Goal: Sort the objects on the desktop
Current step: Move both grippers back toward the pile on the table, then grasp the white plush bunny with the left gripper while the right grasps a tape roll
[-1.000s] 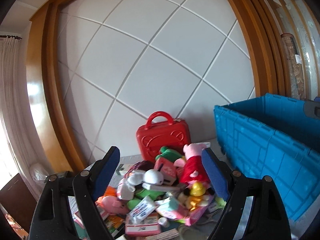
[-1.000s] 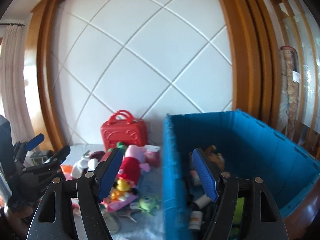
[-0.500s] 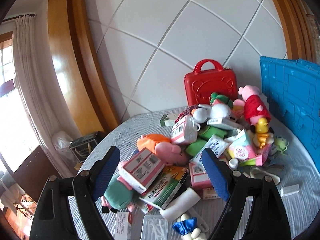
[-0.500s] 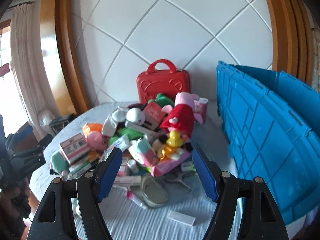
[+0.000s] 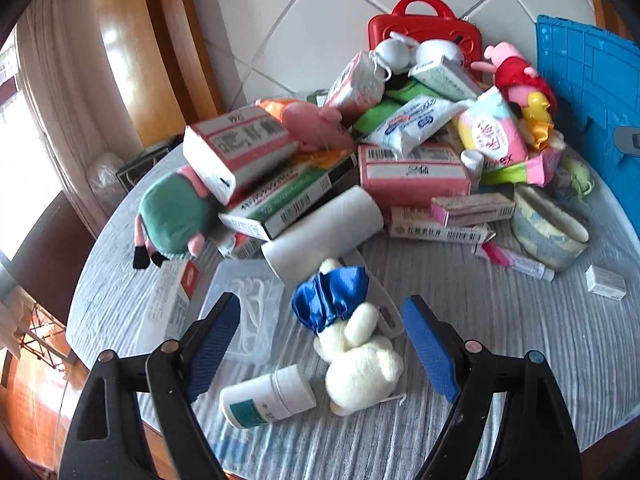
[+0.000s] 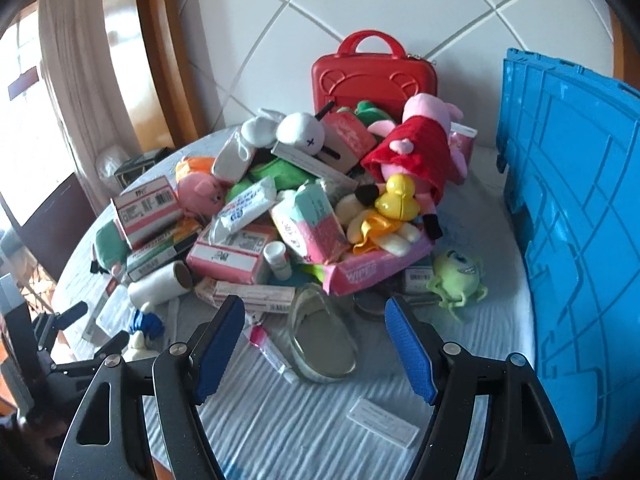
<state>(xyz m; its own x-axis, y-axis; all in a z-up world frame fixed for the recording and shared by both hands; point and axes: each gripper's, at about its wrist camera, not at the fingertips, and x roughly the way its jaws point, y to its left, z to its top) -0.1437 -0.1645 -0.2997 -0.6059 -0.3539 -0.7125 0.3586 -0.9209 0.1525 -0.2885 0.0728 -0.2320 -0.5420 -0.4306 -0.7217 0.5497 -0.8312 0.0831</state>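
Left wrist view takes in the round table (image 5: 500, 320) under its grey ribbed cloth, with the blue crate (image 5: 592, 92) standing at its far right and a heap of boxes, packets and plush toys (image 5: 400, 140) filling the middle back to the red case (image 5: 424, 28). Nearer lies the white roll (image 5: 324, 232), and nearest of all the white plush toy in a blue cap (image 5: 352, 328), lying between the spread jaws of the left gripper (image 5: 324, 352) but untouched by either pad. Its long axis runs roughly away from the camera, tilted a little left, so the jaws already straddle its narrow width; the left hand is clearly the nearer one. A white bottle (image 5: 268, 398) lies just beside the toy's lower end and a clear plastic box (image 5: 248, 312) sits by the left pad, which crowds that side.

In the right wrist view the right gripper (image 6: 316, 348) is also spread and empty, above an oval dish (image 6: 324, 340) and a small tube (image 6: 268, 348). Bare cloth lies in front of it, with a flat white box (image 6: 382, 422) near the table edge and the crate wall close on the right.
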